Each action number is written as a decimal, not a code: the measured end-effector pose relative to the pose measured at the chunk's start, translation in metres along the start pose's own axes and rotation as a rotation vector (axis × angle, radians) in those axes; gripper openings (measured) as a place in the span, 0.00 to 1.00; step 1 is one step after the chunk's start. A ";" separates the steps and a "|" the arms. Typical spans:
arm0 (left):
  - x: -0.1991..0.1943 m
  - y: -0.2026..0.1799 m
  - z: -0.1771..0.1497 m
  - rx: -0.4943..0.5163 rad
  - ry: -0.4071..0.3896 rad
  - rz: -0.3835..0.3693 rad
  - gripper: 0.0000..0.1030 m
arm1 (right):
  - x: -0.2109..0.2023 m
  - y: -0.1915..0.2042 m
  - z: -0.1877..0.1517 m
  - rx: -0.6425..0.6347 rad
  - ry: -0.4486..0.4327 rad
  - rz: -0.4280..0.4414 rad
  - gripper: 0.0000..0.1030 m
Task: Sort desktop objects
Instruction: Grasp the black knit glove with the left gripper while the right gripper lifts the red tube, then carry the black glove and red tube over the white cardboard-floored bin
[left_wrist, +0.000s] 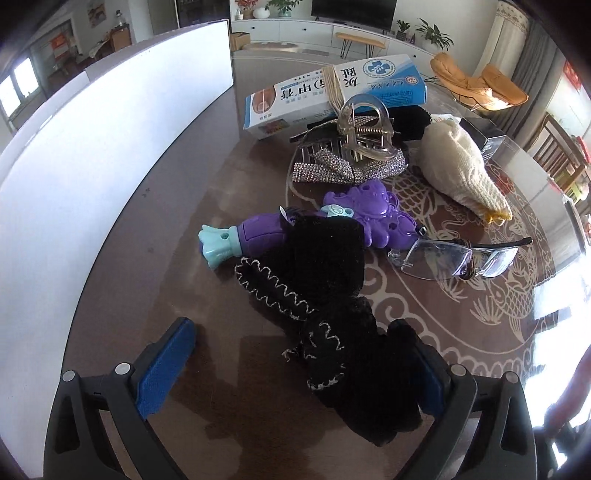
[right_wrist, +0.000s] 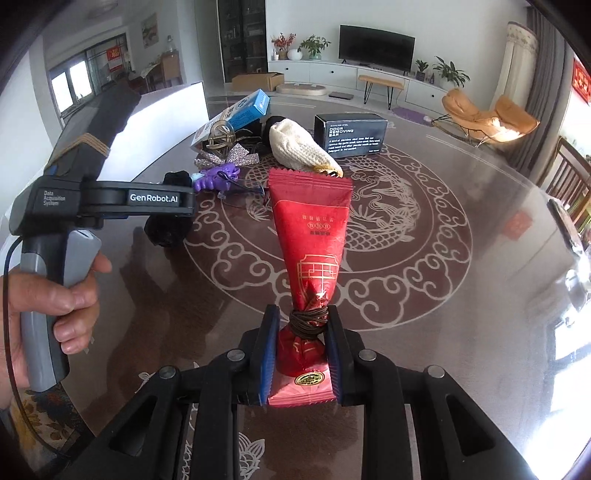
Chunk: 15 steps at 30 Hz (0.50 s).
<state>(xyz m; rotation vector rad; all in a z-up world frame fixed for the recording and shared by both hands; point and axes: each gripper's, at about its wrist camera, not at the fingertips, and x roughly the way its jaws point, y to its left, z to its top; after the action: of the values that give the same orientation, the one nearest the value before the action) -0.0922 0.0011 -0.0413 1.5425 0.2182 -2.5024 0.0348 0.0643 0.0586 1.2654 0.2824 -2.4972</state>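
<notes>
My right gripper (right_wrist: 301, 332) clamps a red foil packet (right_wrist: 308, 236), bound at its waist with dark brown cord (right_wrist: 307, 318), the blue pads squeezing it at and just below the binding. The packet's crimped top points away from me over the glossy brown table with the pale dragon medallion (right_wrist: 424, 236). The grip looks firm but low on the packet, so I would carry it slowly, keep the long free end from swinging, and set it down clear of the pile before letting go.

My left gripper (left_wrist: 295, 354) stands wide, nothing pinched, its blue pads (left_wrist: 166, 358) straddling a black knitted glove stitched with a pale zigzag (left_wrist: 325, 314). One finger brushes the glove's edge; the other is well apart from it. To take the glove cleanly I would centre on its thick middle and close there, because its far end lies over a purple and teal plastic toy (left_wrist: 258, 236) that could drag along.

Beyond these lie clear rimless glasses (left_wrist: 461, 258), a cream knitted glove with yellow tips (left_wrist: 458, 166), a rhinestone bow hair clip (left_wrist: 332, 166), a transparent claw clip (left_wrist: 365, 129) and a blue and white cardboard box (left_wrist: 332, 96). A white board (left_wrist: 92, 166) flanks the table.
</notes>
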 end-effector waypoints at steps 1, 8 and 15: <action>-0.003 0.001 -0.005 0.038 -0.013 -0.001 1.00 | 0.000 0.001 0.000 -0.008 0.003 -0.003 0.24; -0.010 0.041 -0.030 0.148 -0.041 -0.049 1.00 | 0.012 0.004 -0.006 -0.011 0.041 0.022 0.24; 0.002 0.041 -0.012 0.122 0.019 -0.027 1.00 | 0.026 0.015 0.005 0.007 0.073 0.051 0.25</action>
<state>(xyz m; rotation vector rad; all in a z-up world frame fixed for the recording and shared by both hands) -0.0729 -0.0367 -0.0492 1.6199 0.0915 -2.5665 0.0223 0.0432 0.0401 1.3521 0.2554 -2.4149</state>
